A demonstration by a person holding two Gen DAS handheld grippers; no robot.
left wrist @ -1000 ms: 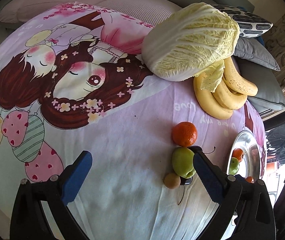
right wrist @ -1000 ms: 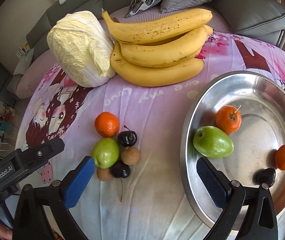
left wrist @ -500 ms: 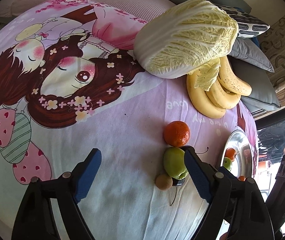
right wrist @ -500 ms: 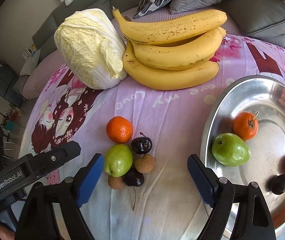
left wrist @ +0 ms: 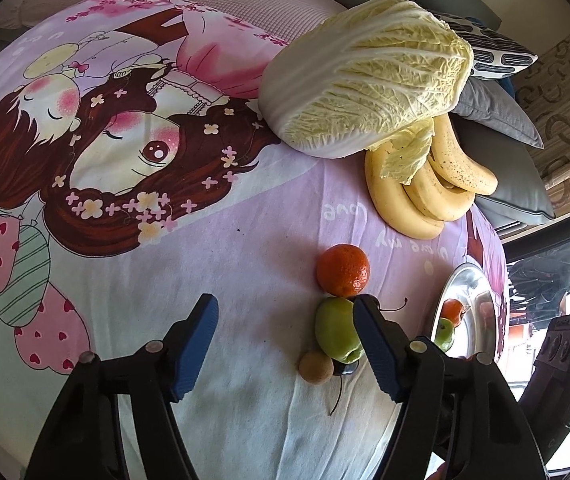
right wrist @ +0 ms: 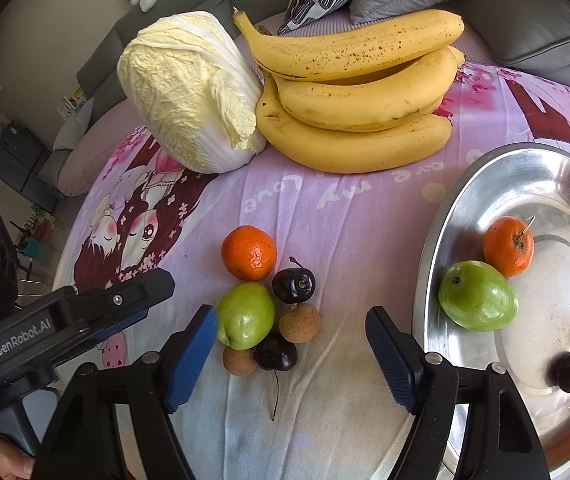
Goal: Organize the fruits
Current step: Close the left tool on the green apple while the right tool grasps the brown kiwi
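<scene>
On the pink cloth [right wrist: 365,208], left of the tray [right wrist: 437,264], the loose pile [right wrist: 269,304] waits: mandarin [right wrist: 249,253], green fruit [right wrist: 245,315], cherries, longans. All light and round, likely to roll; the cherries are soft, so pinch gently across the widest part. The right gripper [right wrist: 291,352] has just been closing but stands spread with nothing pinched; likewise the left gripper [left wrist: 285,340], over bare cloth. Only the right view shows the tray's contents; the left hides some of the pile.
</scene>
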